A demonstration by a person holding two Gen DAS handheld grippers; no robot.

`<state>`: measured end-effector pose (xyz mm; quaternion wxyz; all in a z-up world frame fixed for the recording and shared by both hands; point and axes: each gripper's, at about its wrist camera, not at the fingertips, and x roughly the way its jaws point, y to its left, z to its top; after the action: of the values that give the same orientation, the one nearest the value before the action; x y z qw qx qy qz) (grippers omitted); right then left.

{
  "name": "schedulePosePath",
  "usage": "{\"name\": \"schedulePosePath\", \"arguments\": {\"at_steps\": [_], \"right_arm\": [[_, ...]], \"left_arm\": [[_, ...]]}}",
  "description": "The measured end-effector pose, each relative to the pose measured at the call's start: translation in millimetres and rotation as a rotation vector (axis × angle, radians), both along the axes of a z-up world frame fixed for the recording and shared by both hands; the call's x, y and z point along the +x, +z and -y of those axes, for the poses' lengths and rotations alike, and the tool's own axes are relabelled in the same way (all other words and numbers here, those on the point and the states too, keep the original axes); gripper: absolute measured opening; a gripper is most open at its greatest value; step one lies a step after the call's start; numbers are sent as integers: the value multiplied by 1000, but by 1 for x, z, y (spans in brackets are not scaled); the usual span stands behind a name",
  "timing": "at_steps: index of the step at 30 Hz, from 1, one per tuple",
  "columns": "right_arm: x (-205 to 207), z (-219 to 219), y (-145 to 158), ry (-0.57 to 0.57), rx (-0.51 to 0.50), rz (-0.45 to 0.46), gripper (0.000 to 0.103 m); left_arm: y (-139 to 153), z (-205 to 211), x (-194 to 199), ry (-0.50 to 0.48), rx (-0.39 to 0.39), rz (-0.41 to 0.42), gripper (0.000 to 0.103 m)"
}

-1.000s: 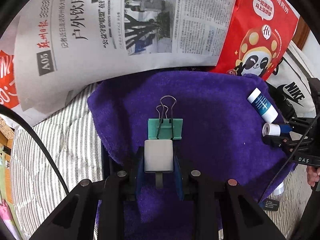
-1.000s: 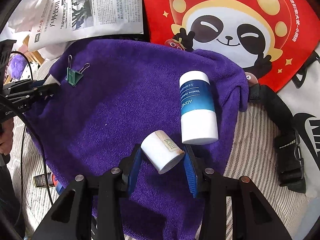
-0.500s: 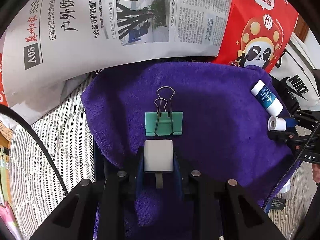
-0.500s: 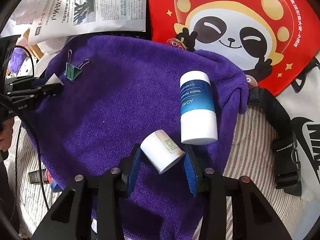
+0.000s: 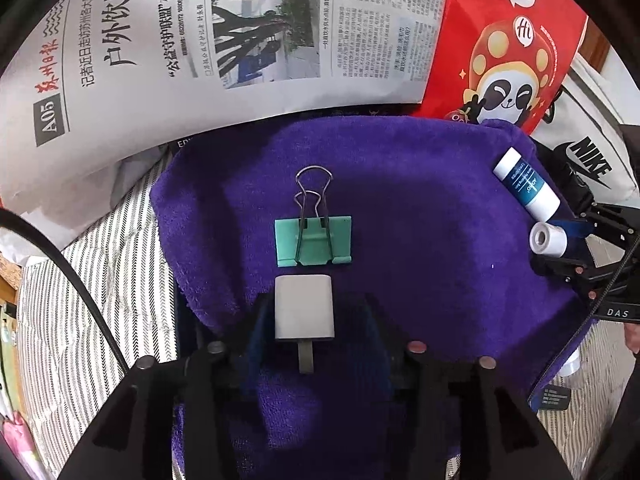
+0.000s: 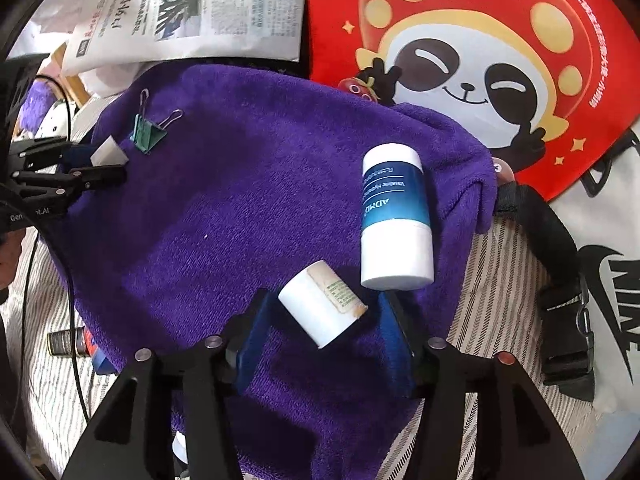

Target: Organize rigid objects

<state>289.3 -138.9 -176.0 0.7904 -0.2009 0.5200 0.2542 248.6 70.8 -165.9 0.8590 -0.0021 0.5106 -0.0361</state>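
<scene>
Fingers [image 5: 314,320] [image 6: 320,320] stand parted around boxy charger [image 5: 303,307] and white cylinder [image 6: 320,308] on plush towel [image 5: 420,240].

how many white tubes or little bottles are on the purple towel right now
2. The blue-banded tube lies near the purple towel's right edge; the small white tube lies just below it, between the right gripper's opened jaws.

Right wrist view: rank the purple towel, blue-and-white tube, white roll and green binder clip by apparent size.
1. purple towel
2. blue-and-white tube
3. white roll, though it sits nearest the camera
4. green binder clip, farthest away, so its true size is unsure
</scene>
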Motion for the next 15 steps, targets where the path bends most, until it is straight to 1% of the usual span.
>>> {"name": "schedulePosePath", "arguments": {"at_steps": [3,6,8,12,15], "right_arm": [[-2,-3,0,7,4,-10,63],[-4,-5,2,6,-15,4,63],[-6,-6,7,8,-20,24,63],[-13,-8,21,11,-8,62,64],[-18,-3,34,4,-5,95,65]], "left_arm": [[-1,5,-1,-1,9,6,47],[0,6,2,16,28,-4,51],[2,3,1,27,38,-3,51],[10,-4,-2,37,17,7,52],[20,-5,-5,44,0,25,55]]}}
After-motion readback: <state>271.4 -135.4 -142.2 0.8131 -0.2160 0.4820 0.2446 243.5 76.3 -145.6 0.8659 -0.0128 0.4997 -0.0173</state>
